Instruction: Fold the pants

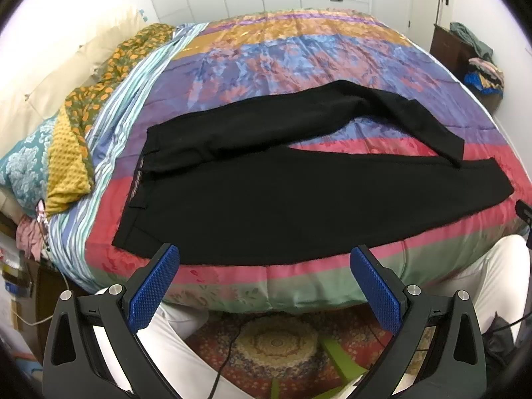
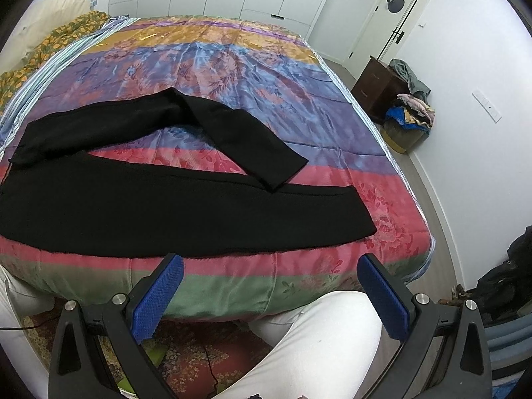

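Observation:
Black pants (image 1: 282, 196) lie flat on a colourful striped bedspread (image 1: 299, 50), waistband at the left, legs stretching right. The near leg lies straight along the bed's front edge. The far leg bends and its cuff rests on the near leg. They also show in the right wrist view (image 2: 166, 209). My left gripper (image 1: 264, 256) is open and empty, just in front of the pants' near edge by the waist end. My right gripper (image 2: 272, 262) is open and empty, in front of the near leg's lower part.
Pillows and a yellow patterned blanket (image 1: 83, 106) are piled at the bed's left end. A dark nightstand (image 2: 379, 83) and a basket of clothes (image 2: 409, 123) stand right of the bed. The person's white-trousered legs (image 2: 316, 339) and a patterned rug (image 1: 276, 342) are below the grippers.

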`<state>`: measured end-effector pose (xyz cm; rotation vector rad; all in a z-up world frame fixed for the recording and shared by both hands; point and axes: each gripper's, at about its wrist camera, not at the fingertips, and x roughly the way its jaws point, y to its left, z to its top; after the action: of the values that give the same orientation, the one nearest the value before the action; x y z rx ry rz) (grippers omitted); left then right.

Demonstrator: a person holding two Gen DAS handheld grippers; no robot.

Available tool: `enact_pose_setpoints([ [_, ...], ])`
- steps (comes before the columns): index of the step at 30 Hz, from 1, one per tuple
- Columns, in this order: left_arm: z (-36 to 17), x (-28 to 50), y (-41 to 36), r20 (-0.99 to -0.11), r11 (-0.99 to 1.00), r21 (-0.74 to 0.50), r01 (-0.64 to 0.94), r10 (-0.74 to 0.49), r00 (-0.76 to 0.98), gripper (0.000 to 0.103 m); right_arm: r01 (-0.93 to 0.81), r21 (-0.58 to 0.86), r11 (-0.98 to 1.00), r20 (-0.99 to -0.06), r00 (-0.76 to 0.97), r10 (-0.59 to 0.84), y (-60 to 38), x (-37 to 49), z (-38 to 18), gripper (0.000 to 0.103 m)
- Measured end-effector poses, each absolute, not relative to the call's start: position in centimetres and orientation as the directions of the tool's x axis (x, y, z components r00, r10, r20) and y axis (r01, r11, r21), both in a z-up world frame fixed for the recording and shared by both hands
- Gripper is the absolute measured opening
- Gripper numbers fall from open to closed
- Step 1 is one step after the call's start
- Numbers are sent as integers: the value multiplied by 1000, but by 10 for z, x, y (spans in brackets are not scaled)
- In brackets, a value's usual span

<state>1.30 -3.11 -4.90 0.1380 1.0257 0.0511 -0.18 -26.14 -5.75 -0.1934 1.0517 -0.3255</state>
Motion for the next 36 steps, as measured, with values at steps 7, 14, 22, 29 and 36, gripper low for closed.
enact_pose_setpoints([
  [7,-50,14,-33,-852,990,141,27,107,513,102,164,-298,940,-830,442,-341,-261,-1,-62,103],
  [14,-51,15,-35,-853,990,135,40,96,513,102,133,-329,935,-815,461,-352,-253,-2,-61,103],
  [22,-49,14,-37,-851,988,147,42,105,515,102,19,-197,980,-814,555,-174,-230,-9,-52,103],
  [29,-46,14,-38,-850,985,167,51,118,513,102,-37,-207,978,-807,572,-149,-209,-5,-48,103],
  [36,-48,14,-30,-857,988,150,29,115,502,102,9,-298,955,-824,502,-262,-214,5,-56,103],
])
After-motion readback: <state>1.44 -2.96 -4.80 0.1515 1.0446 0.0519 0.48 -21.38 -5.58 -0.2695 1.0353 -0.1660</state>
